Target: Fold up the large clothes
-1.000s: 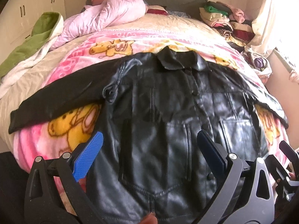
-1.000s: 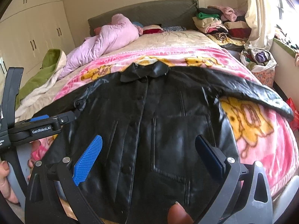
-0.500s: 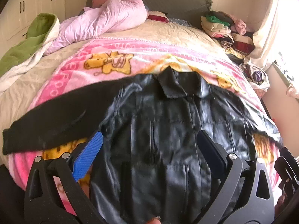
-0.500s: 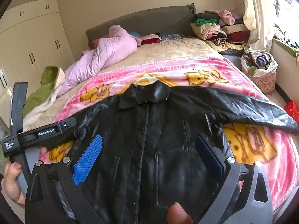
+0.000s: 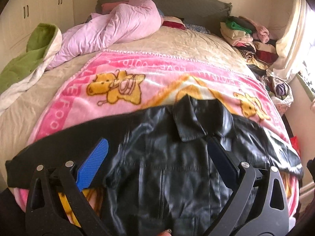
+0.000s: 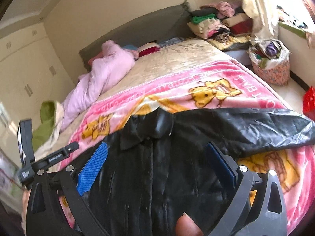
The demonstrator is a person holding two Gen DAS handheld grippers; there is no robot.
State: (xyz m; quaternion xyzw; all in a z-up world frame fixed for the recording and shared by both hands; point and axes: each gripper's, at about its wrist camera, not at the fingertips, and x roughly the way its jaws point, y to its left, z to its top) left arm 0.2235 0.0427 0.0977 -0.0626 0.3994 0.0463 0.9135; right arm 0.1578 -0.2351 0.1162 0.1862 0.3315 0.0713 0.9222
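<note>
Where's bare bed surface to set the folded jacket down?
Free: beige bedspread between the pink quilt and the pink bear blanket. Blanket strip above the black leather jacket collar is also bare. Crowded: clothes pile beside the headboard.

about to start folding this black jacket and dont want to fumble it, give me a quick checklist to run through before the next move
1. Black jacket spread front up on the pink blanket: ok.
2. Both sleeves laid out to the sides, ready to fold in: ok; the right sleeve lies flat, and the left sleeve reaches the bed edge.
3. Collar flat: not ok, it looks rumpled.
4. Left gripper open and holding nothing: ok.
5. Right gripper open and holding nothing: ok.
6. Hem lying even: cannot tell, it is hidden behind the grippers.
</note>
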